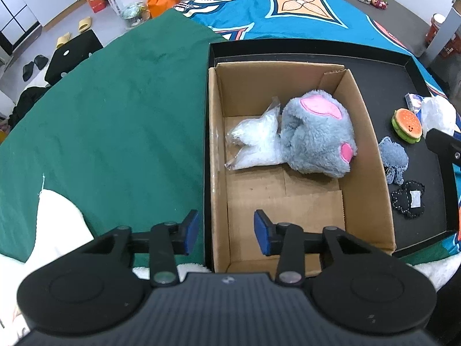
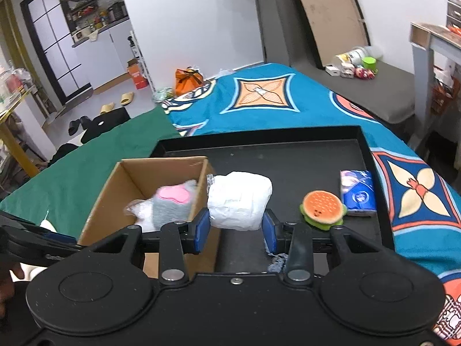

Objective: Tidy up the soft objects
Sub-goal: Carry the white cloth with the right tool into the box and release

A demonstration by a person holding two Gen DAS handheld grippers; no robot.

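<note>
A cardboard box (image 1: 363, 155) stands in a black tray (image 1: 403, 80) on the bed. In it lie a grey and pink plush toy (image 1: 317, 141) and a clear bag of white stuffing (image 1: 253, 141). My left gripper (image 1: 226, 232) is open and empty above the box's near left wall. My right gripper (image 2: 236, 230) is shut on a white soft bundle (image 2: 239, 199), held above the tray just right of the box (image 2: 109, 199). A burger plush (image 2: 322, 209) and a blue tissue pack (image 2: 357, 193) lie on the tray (image 2: 288, 161) to its right.
A denim patch (image 1: 394, 158) and a black fabric piece (image 1: 409, 199) lie on the tray right of the box. A green blanket (image 1: 115, 115) covers the bed to the left, a blue patterned cover (image 2: 273, 98) behind. White fabric (image 1: 57, 225) lies near left.
</note>
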